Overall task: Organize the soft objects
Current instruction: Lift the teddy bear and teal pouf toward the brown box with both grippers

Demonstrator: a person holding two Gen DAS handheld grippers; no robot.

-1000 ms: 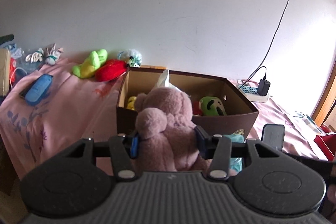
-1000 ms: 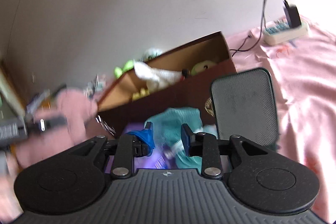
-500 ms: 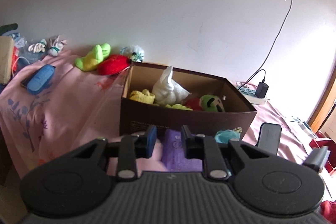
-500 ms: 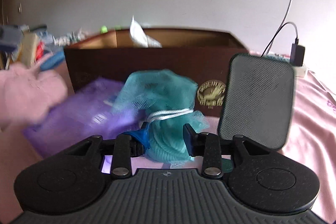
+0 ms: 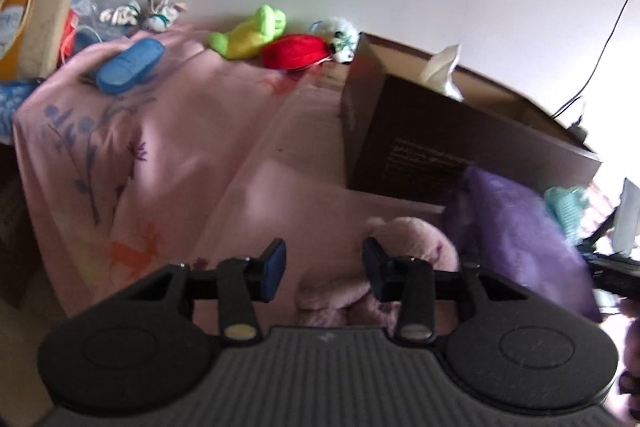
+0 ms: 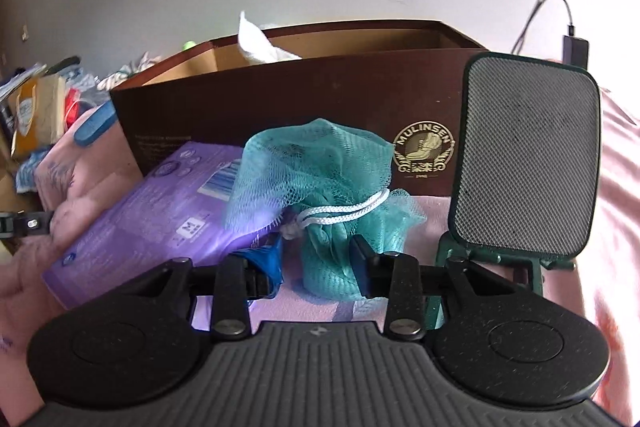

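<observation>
A brown cardboard box (image 5: 420, 143) stands on the pink bed sheet (image 5: 180, 147) with a white cloth (image 5: 442, 69) sticking out. It also shows in the right wrist view (image 6: 280, 99). My left gripper (image 5: 324, 267) is open and empty above the sheet. A pink plush bear (image 5: 400, 247) lies under its right finger. My right gripper (image 6: 316, 263) is open, its fingers on either side of a teal mesh bath sponge (image 6: 320, 179). A purple soft pack (image 6: 160, 203) lies to its left and also shows in the left wrist view (image 5: 516, 235).
A green-yellow plush (image 5: 248, 35), a red plush (image 5: 296, 51) and a white plush (image 5: 340, 35) lie by the wall. A blue case (image 5: 130, 65) lies on the sheet. A dark mesh-faced stand (image 6: 524, 163) is right of the sponge. Clutter sits at the far left (image 5: 32, 27).
My left gripper has let go of the pink bear, which now lies on the bed, and has swung left and down. My right gripper has closed in on the teal sponge.
</observation>
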